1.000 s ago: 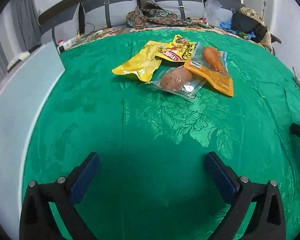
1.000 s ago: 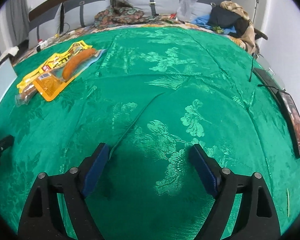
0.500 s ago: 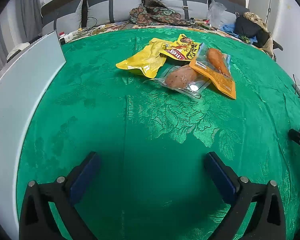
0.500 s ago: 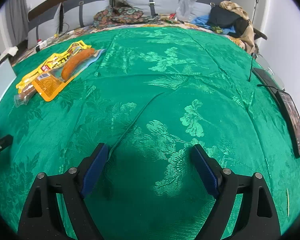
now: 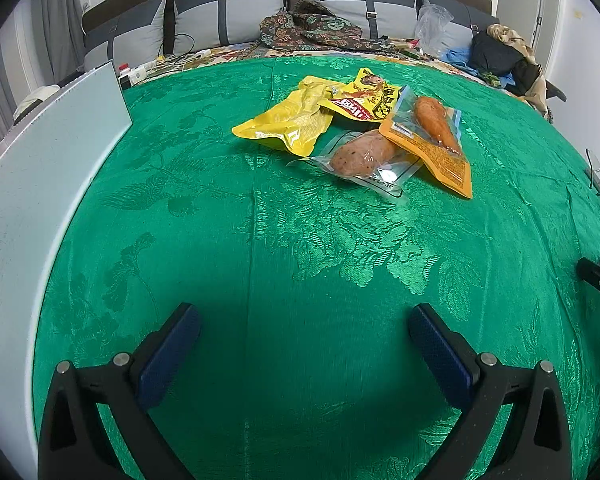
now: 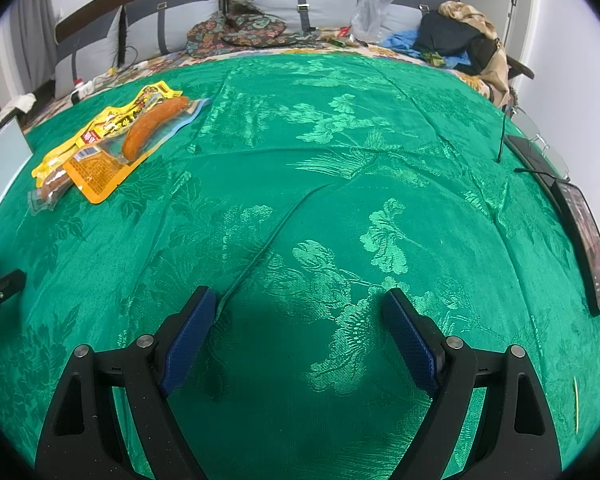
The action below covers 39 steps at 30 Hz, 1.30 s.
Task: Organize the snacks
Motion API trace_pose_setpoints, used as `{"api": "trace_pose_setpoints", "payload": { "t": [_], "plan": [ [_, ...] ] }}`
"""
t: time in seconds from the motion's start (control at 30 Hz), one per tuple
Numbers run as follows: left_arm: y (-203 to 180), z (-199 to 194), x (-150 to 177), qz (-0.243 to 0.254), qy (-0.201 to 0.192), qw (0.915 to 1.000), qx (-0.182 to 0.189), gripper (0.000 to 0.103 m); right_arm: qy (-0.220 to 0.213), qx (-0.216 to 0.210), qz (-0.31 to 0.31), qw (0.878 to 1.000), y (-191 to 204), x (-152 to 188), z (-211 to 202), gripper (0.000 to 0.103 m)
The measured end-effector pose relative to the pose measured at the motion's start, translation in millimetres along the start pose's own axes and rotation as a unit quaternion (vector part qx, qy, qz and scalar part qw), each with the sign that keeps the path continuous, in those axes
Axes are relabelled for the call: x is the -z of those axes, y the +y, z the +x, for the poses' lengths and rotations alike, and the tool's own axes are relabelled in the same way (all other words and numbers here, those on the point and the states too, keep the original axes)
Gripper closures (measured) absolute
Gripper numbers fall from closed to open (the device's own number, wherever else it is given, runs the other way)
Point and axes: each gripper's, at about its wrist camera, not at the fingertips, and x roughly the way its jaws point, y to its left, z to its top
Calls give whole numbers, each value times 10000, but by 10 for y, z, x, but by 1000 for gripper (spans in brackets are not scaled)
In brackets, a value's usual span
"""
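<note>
Several snack packs lie in a loose pile on the green tablecloth [image 5: 300, 260]. A plain yellow pouch [image 5: 286, 122], a yellow-and-red printed pack [image 5: 360, 102], a clear pack with a brown sausage [image 5: 362, 158] and an orange pack with an orange sausage [image 5: 432, 140] overlap. My left gripper [image 5: 304, 342] is open and empty, well short of the pile. My right gripper [image 6: 300, 322] is open and empty over bare cloth; the pile [image 6: 112, 144] lies far to its left.
A white board [image 5: 32, 184] stands along the table's left edge. A dark phone [image 6: 588, 240] and glasses [image 6: 540, 140] lie at the right edge. Sofa cushions [image 5: 228, 16], clothes and bags sit behind the table. The cloth has a raised fold [image 6: 268, 240].
The left gripper's view has tilted so the snack pile sits lower and a little closer. The right gripper has barely moved. Both stay open.
</note>
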Motion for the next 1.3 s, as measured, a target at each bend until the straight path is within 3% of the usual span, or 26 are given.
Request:
{"api": "trace_pose_setpoints", "payload": {
  "t": [0.5, 0.57, 0.67, 0.73, 0.87, 1.03, 1.23, 1.3],
  "plan": [
    [1, 0, 0, 31, 8, 10000, 21, 0, 2, -9, 4, 10000, -3, 1, 1, 15],
    [5, -14, 6, 127, 92, 9998, 86, 0, 3, -10, 4, 10000, 0, 0, 0, 15],
    [40, 14, -88, 377, 530, 9975, 264, 0, 3, -12, 6, 10000, 0, 0, 0, 15],
    [117, 13, -256, 387, 604, 9969, 310, 0, 3, -12, 6, 10000, -2, 0, 1, 15],
    [302, -3, -805, 56, 306, 9990, 335, 0, 4, -20, 7, 10000, -1, 0, 1, 14],
    [293, 388, -1488, -76, 458, 9979, 451, 0, 5, -19, 9, 10000, 3, 0, 0, 14],
    [7, 1053, -1664, 521, 1242, 9896, 507, 7, 5, -21, 10, 10000, 5, 0, 0, 14],
    [-27, 1094, -1668, 645, 1155, 9901, 469, 12, 5, -23, 12, 10000, 4, 0, 1, 14]
  ]
}}
